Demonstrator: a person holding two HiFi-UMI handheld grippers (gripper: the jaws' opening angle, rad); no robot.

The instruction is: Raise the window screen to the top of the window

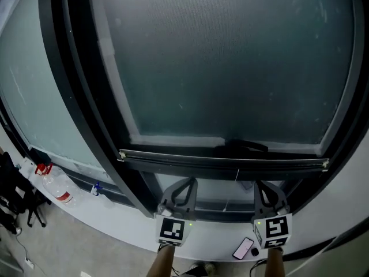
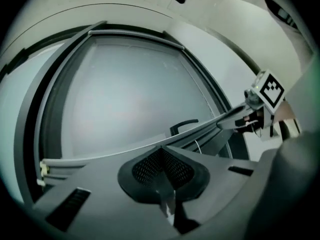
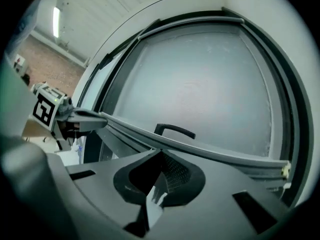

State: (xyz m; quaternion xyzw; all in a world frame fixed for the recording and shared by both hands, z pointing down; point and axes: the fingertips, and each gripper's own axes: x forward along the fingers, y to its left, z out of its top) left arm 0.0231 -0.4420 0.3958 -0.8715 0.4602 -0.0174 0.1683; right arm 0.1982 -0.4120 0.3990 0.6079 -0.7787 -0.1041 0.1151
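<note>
The window screen's bottom bar [image 1: 225,159] runs across the dark window frame, just below the black window handle [image 1: 245,147]. My left gripper [image 1: 187,182] and right gripper [image 1: 262,183] point up at the bar from below, side by side. Both are shut, with their tips right under the bar and nothing between the jaws. In the left gripper view the closed tip [image 2: 161,148] meets the bar [image 2: 125,154], and the right gripper [image 2: 235,121] shows further along it. The right gripper view shows the same: tip [image 3: 160,151] at the bar [image 3: 200,146], with the handle [image 3: 174,130] behind it.
A phone [image 1: 243,248] lies on the white sill between my arms. On the sill to the left stand a clear bottle with a red label [image 1: 57,189], a red item [image 1: 43,168] and a small blue item [image 1: 96,188]. A black chair [image 1: 17,206] stands at far left.
</note>
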